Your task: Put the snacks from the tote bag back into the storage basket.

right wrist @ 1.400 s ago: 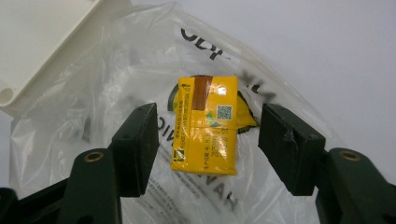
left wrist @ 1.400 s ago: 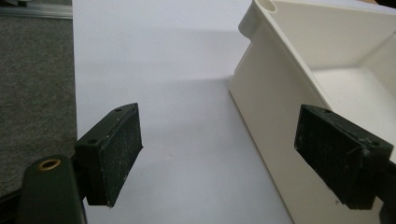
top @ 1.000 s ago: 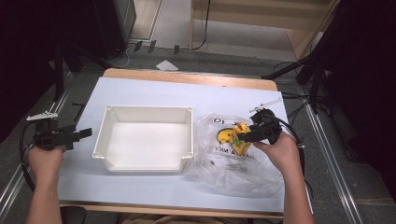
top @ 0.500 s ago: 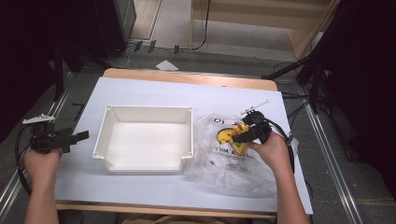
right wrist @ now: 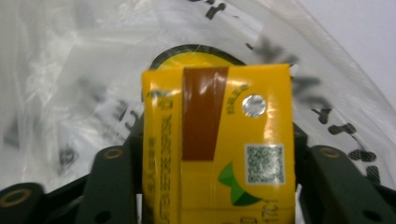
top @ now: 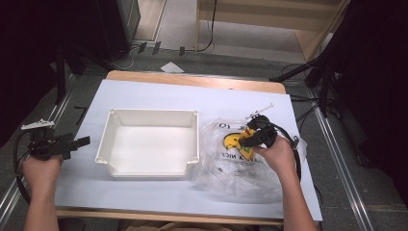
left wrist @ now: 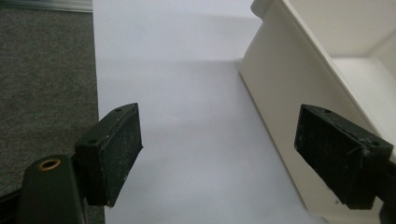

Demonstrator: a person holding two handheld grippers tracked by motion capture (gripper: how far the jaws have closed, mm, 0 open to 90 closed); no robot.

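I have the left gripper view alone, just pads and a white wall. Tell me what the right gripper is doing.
Observer: The right gripper has just been closing and clamps a yellow carton.
Operator: Say where it is.
Observer: Over a clear plastic bag, right of the white bin.
Operator: Report my own gripper's place.
Observer: The left gripper sits open at the table's left edge, apart from the bin.

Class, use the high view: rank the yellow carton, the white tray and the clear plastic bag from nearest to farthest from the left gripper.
1. White tray, just right of the left gripper.
2. Clear plastic bag, beyond the tray's right side.
3. Yellow carton, over the bag, between the right gripper's jaws.
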